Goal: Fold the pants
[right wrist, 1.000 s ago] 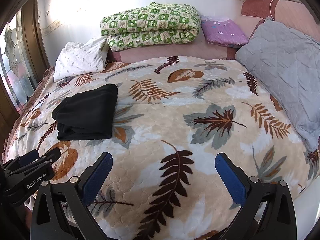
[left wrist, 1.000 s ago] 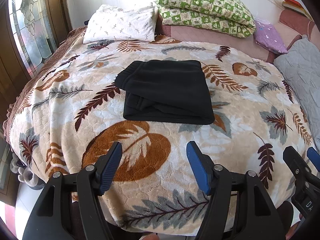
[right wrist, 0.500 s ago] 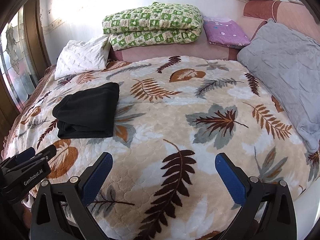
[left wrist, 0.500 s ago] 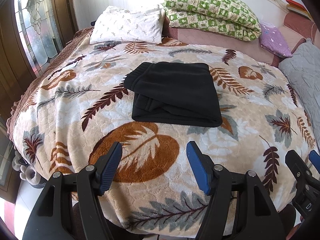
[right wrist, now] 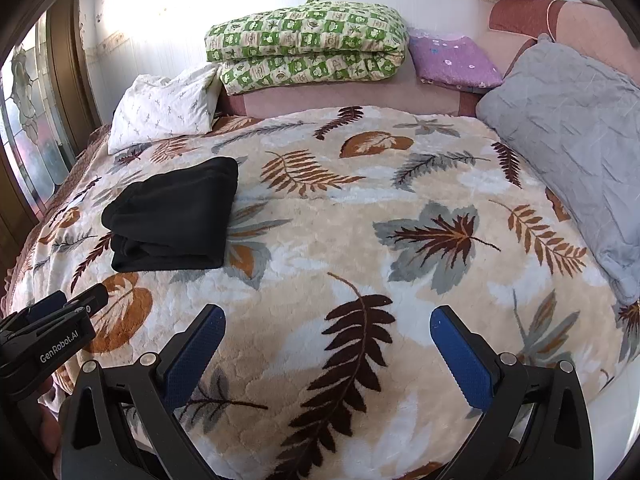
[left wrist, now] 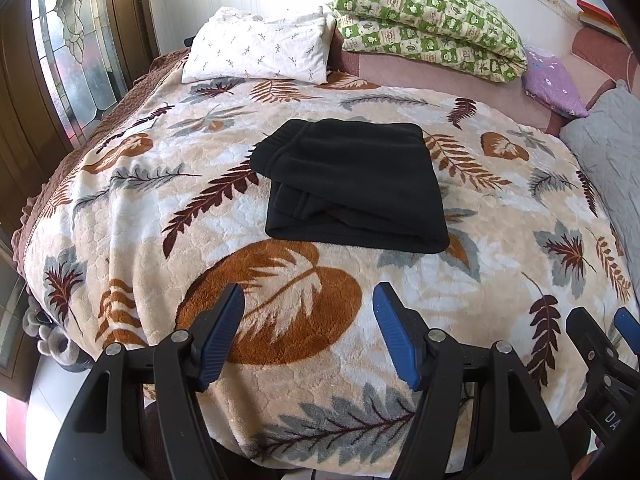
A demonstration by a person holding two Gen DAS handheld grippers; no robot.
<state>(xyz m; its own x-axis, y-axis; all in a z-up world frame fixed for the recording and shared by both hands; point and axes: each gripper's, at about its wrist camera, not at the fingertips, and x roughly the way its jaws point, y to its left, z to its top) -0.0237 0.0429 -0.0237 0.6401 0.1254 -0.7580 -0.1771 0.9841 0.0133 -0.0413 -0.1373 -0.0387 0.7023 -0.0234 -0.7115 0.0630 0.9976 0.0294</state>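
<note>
Pants point(left wrist: 352, 184): black fleece, folded rectangle on plush leaf-print blanket point(left wrist: 280, 320).

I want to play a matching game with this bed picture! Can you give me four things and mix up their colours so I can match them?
Things:
1. pants
2. quilt
3. small cushion
4. big pillow

Colours:
A. purple
B. grey
C. black
D. green and cream checks

Pairs: 1-C, 2-D, 3-A, 4-B
</note>
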